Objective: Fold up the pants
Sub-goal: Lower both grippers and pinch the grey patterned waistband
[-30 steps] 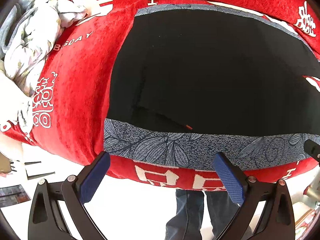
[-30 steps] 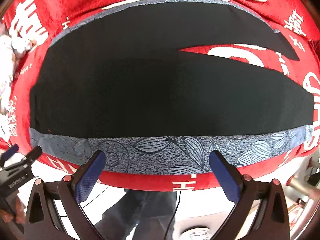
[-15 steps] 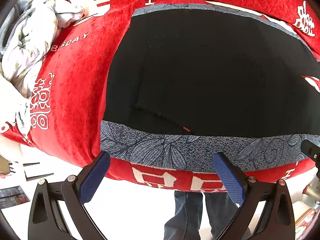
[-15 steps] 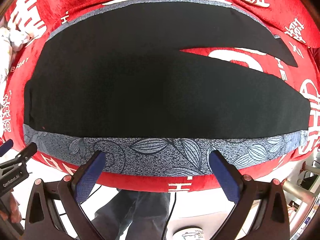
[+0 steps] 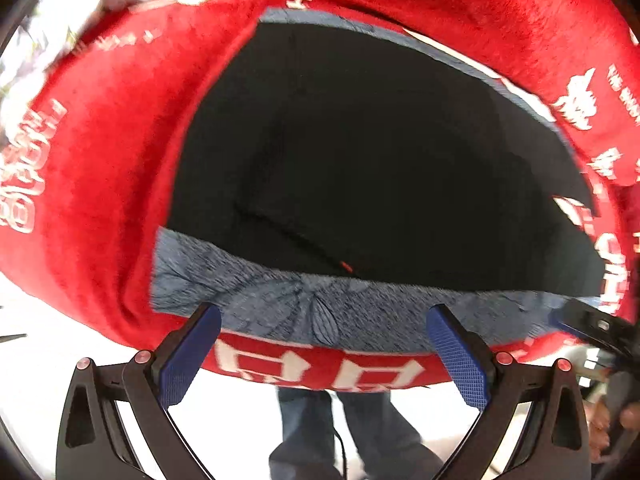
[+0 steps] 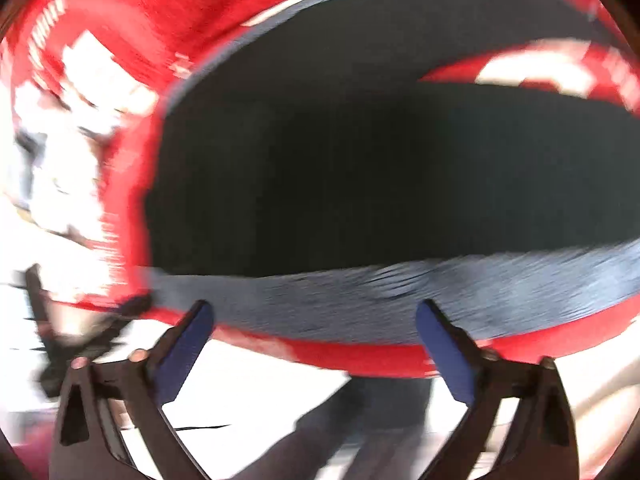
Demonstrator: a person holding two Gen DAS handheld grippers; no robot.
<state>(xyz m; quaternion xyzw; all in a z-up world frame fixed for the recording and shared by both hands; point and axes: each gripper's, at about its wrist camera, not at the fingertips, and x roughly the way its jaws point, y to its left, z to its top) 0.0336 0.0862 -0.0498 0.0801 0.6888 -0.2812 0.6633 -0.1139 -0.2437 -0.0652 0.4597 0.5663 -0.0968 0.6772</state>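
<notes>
Black pants (image 5: pixel 380 160) with a grey leaf-print side band (image 5: pixel 304 304) lie flat on a red cloth with white characters (image 5: pixel 112 184). They also show, blurred, in the right wrist view (image 6: pixel 360 184), where the two legs split at the upper right. My left gripper (image 5: pixel 322 344) is open and empty, just short of the near band by the waist end. My right gripper (image 6: pixel 314 338) is open and empty, just short of the same band (image 6: pixel 400 300). The right gripper's tip (image 5: pixel 588 320) shows at the right edge of the left wrist view.
A heap of pale floral cloth (image 5: pixel 80 4) lies at the far left of the red cloth. The table's near edge (image 5: pixel 320 364) runs just under both grippers. A person's legs in jeans (image 5: pixel 352 432) stand below on a white floor.
Both grippers have swung left and closer to the near band. The right wrist view is now motion-blurred and shows the pants' left end. Both stay open.
</notes>
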